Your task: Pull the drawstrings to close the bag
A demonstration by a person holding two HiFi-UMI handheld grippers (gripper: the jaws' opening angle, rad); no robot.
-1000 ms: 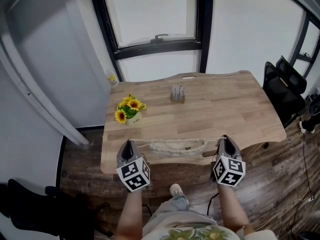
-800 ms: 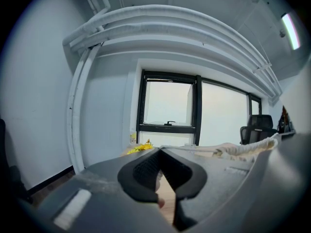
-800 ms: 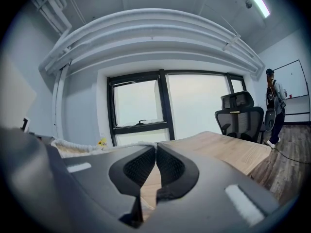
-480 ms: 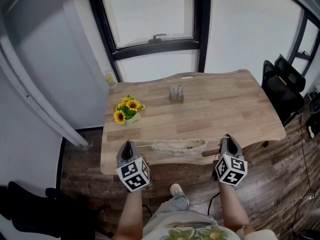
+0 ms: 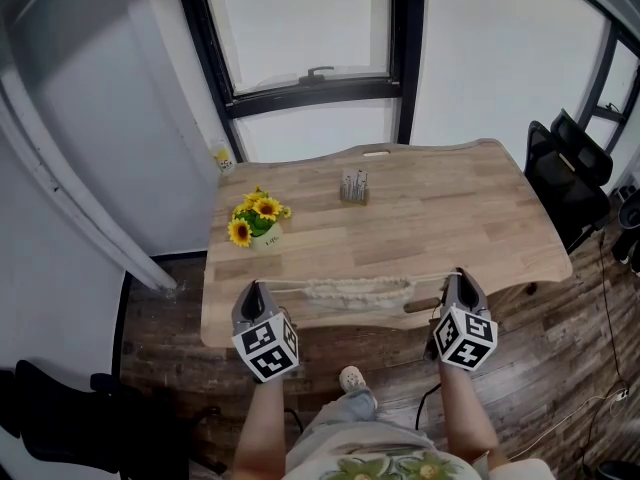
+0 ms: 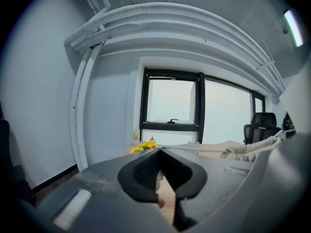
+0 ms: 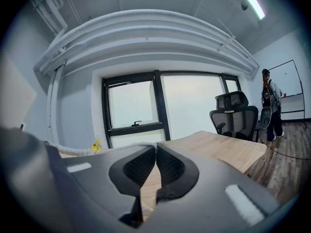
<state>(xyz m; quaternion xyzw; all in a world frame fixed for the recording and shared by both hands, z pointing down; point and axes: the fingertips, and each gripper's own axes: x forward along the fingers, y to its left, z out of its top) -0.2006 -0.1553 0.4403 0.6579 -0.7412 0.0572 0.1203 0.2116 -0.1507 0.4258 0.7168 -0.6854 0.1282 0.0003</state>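
Note:
A cream drawstring bag [image 5: 358, 291] lies gathered along the front edge of the wooden table [image 5: 450, 218]. Its drawstrings run out taut to either side. My left gripper [image 5: 256, 286] is shut on the left drawstring [image 5: 285, 288] at the bag's left. My right gripper [image 5: 455, 274] is shut on the right drawstring [image 5: 428, 277] at the bag's right. In the left gripper view the shut jaws [image 6: 159, 150] hold the cord [image 6: 204, 148], which leads right to the bunched bag [image 6: 243, 152]. In the right gripper view the cord [image 7: 68, 149] leads left from the shut jaws [image 7: 155, 145].
A pot of sunflowers [image 5: 258, 223] stands at the table's left and a small grey holder [image 5: 354, 187] near its back middle. A black office chair [image 5: 570, 183] sits to the right. A person [image 7: 270, 106] stands far off right. A window is behind the table.
My right gripper has moved a little to the right and back. The cords have drawn tighter and the bag's mouth has bunched narrower. The left gripper has hardly moved.

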